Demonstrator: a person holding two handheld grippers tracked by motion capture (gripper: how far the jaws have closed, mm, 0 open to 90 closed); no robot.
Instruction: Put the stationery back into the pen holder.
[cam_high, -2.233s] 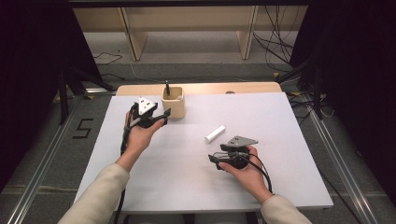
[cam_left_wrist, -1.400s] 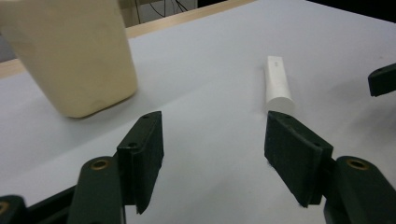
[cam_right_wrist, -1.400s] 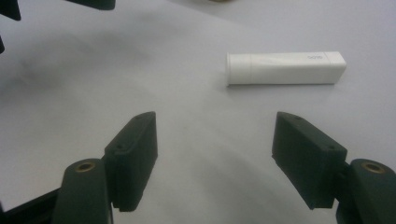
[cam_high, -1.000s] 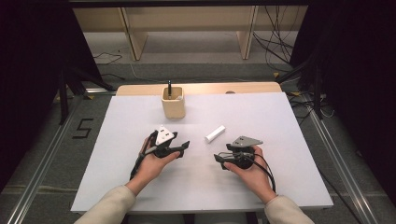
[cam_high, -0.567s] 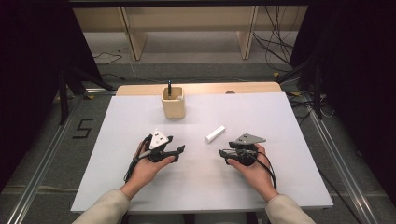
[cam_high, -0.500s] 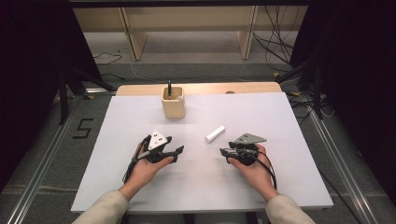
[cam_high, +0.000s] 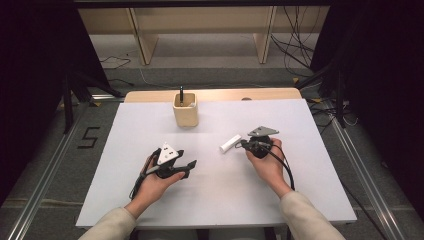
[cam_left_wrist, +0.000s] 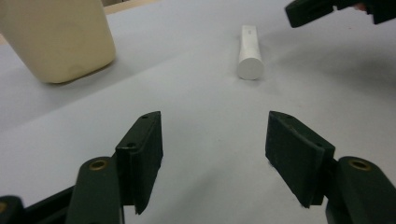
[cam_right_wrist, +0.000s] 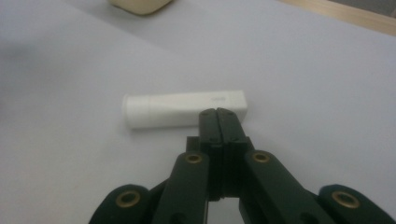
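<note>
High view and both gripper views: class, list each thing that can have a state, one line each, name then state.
Tube: lying flat on the table, cap on, not gripped.
Holder: upright, a dark pen standing in it.
Left gripper: jaws open, nothing between them.
Right gripper: jaws have just been closing, now shut and empty, tips next to the tube.

Your left gripper (cam_high: 186, 166) sits low over the surface, its jaws standing wide apart with nothing between them, your hand cupped under its body. Your right gripper (cam_high: 244, 144) points toward the left, and its jaws have just been closing; they now meet pad to pad, empty.
</note>
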